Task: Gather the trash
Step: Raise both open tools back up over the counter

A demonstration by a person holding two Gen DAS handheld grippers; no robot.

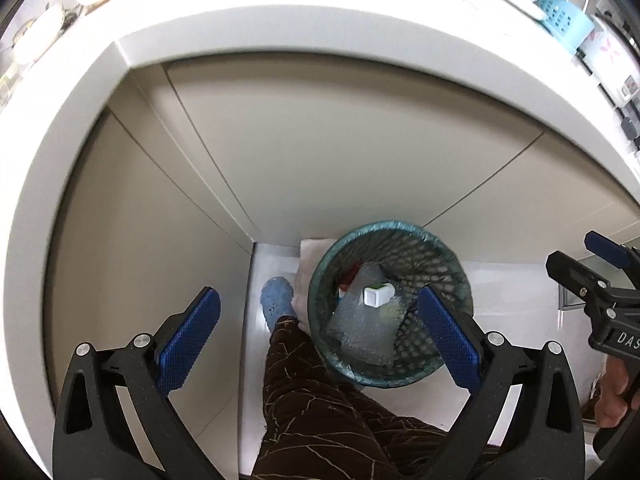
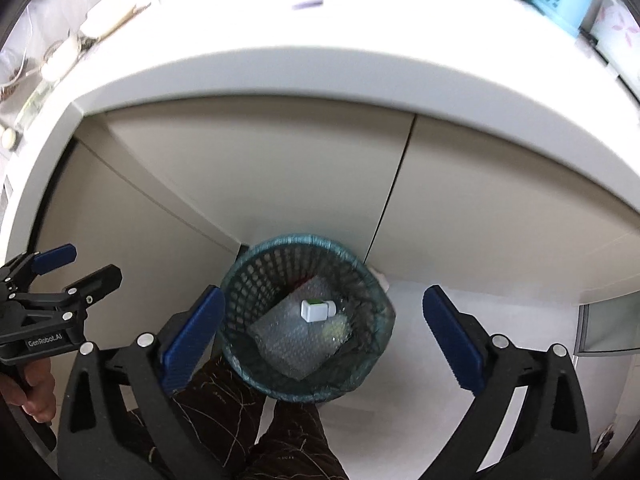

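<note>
Both wrist views, looking steeply down over the bin. My left gripper (image 1: 320, 338) and my right gripper (image 2: 324, 338) both stand with fingers wide apart and nothing between the pads; each is empty. The bin (image 2: 308, 316) sits on the pale floor (image 2: 460, 400) below and ahead of my fingers, close against the cabinet (image 2: 280, 176) under the counter (image 2: 320, 72). In the left view it lies toward my right finger; in the right view it lies toward my left finger, so it sits between the two grippers.

Trash, as seen: a small white boxy piece (image 2: 316, 310) with a green patch lies on top, resting on a sheet of clear bubble wrap (image 2: 292, 340) that covers most of the bin's inside. Something red shows at the far inner wall, too hidden to name. The bin is dark mesh lined with a thin teal bag (image 1: 390, 228) folded over the rim.

Step in hand, as I judge it: the drop looks done, and I draw clear. To do it well I keep both sets of fingers spread, lift straight above the rim so no pad snags the loose bag edge, and stay off my own leg (image 1: 316, 400) beside the bin. Whether trash remains on the counter I cannot tell; its far edge is blurred and overexposed.
</note>
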